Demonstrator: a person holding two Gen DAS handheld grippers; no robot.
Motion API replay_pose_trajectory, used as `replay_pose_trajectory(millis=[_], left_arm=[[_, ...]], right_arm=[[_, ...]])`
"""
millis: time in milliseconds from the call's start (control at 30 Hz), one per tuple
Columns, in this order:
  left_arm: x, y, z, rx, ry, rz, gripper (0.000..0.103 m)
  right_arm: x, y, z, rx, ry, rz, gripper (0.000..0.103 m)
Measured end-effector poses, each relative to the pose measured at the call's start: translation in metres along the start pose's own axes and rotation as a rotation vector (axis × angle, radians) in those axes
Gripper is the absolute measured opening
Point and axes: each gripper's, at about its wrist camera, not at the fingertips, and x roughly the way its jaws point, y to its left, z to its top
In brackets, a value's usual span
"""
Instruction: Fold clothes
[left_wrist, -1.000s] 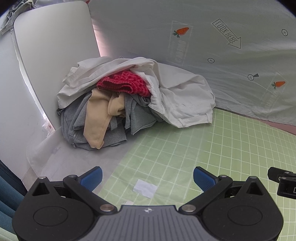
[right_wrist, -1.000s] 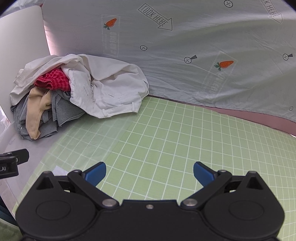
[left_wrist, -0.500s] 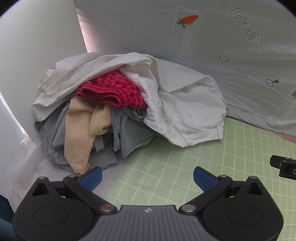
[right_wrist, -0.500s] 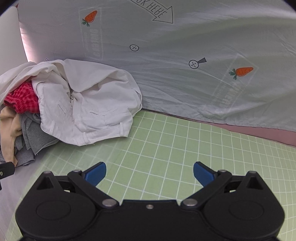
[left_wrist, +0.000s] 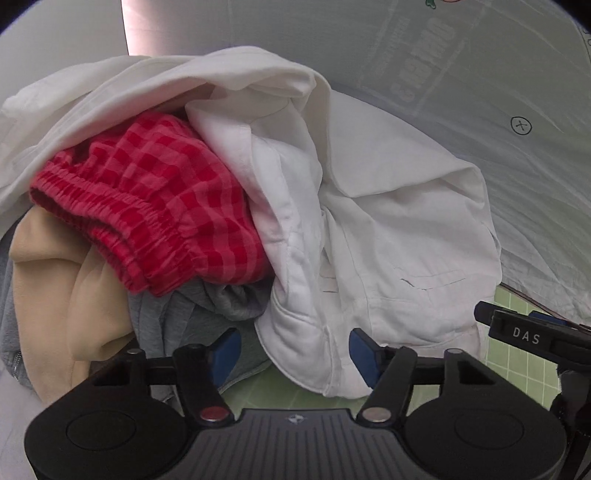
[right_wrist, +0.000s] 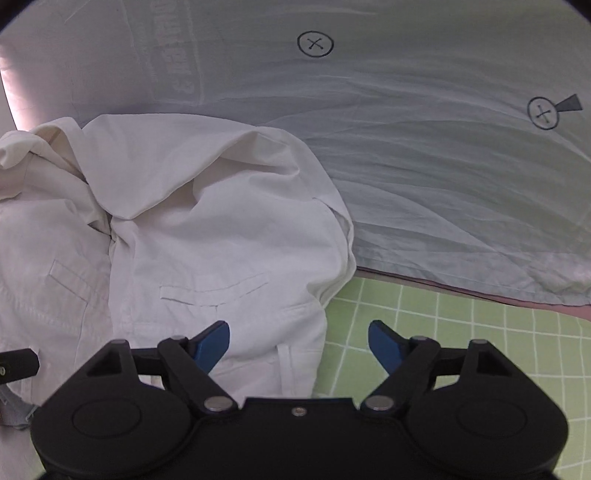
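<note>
Heap of clothes on the table, pushed against a pale grey printed sheet (right_wrist: 424, 184) hung as a backdrop behind it. Topmost and to the right of the heap: a white garment (left_wrist: 388, 236), crumpled, with slit pockets showing, its lower hem spilling onto the green grid mat (right_wrist: 461, 332). Tucked under the white garment's left fold: red checked shorts (left_wrist: 155, 206) with a gathered elastic waistband. Below the shorts, a beige garment (left_wrist: 74, 295) drooping down the heap's left side, and a grey garment (left_wrist: 207, 306) wedged between the beige one and the white hem. Left of the heap, a plain white panel (left_wrist: 55, 44). Nothing between either claw and the white garment.

Left claw (left_wrist: 293, 349) open wide, blue pads apart, straddling the lower edge of the white garment; left pad in front of the grey cloth, right pad against the white hem, nothing clamped. Actual contact hard to judge.

Right claw (right_wrist: 299, 345) likewise spread wide and empty, poised over the white garment's right hem where it meets the mat; left pad over white cloth, right pad over green mat. Right claw's black tip visible just right of the white garment in the left wrist view.
</note>
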Motion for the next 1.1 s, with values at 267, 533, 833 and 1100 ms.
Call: replay_pose_trajectory(millis=[267,533,833,1100], left_arm=[[0.019,0.008,0.002,-0.103,0.028,-0.071,0.012],[-0.031,-0.016,-0.014,-0.067,-0.030,-0.123,0.008],[-0.130,-0.093,-0.068,0.104,-0.062,-0.307,0.008],[-0.132,-0.129,-0.115,0.151,0.058,-0.397,0.015]], right_arm=[[0.030,-0.007,-0.004,0.088,0.062,0.002,0.040],[-0.043,-0.038,-0.022,0.090,-0.066,-0.043,0.010],[-0.172,-0.108,-0.071,0.065,-0.213,-0.192,0.009],[-0.186,-0.165,-0.109,0.134,-0.066,-0.283,0.015]])
